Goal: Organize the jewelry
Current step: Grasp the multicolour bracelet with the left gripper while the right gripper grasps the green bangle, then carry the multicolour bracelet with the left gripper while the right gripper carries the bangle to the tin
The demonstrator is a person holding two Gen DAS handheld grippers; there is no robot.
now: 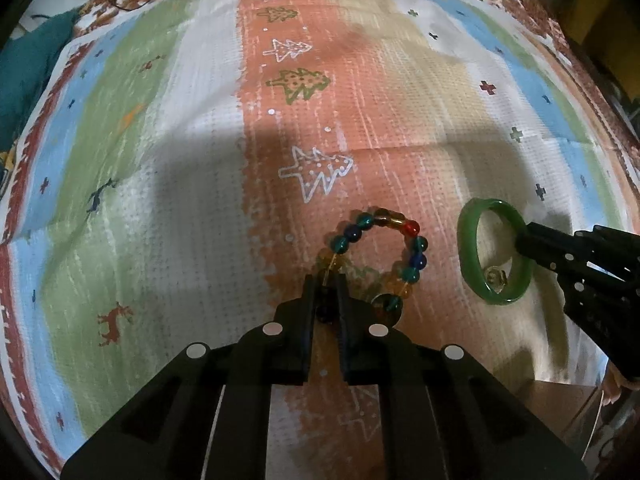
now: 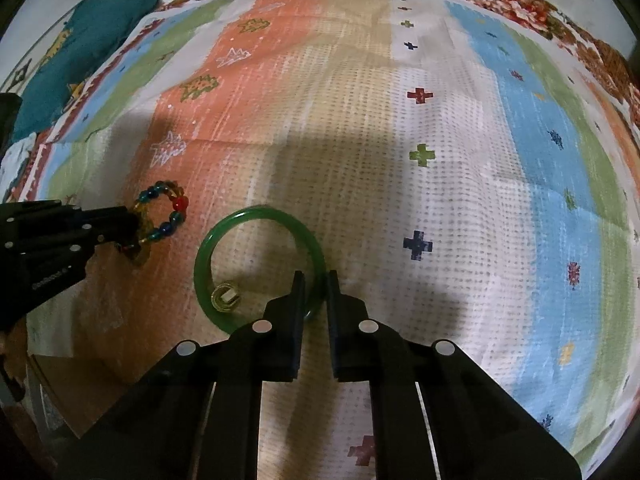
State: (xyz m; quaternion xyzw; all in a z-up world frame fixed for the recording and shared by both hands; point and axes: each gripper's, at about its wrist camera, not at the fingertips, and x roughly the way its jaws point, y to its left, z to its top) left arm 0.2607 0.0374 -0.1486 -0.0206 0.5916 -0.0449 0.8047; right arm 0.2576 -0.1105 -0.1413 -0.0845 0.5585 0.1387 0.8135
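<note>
left wrist view: the left gripper (image 1: 325,280) is clenched on the near side of the beaded bracelet (image 1: 380,256), which lies on the striped cloth (image 1: 180,160). just beside it, the green bangle (image 1: 494,252) rings a small gold ring (image 1: 496,278).

right wrist view: the right gripper (image 2: 316,280) is pinched on the green bangle's (image 2: 260,264) rim. both pieces look grasped but not yet lifted, and no box or tray shows, so the sorting seems barely begun.
</note>
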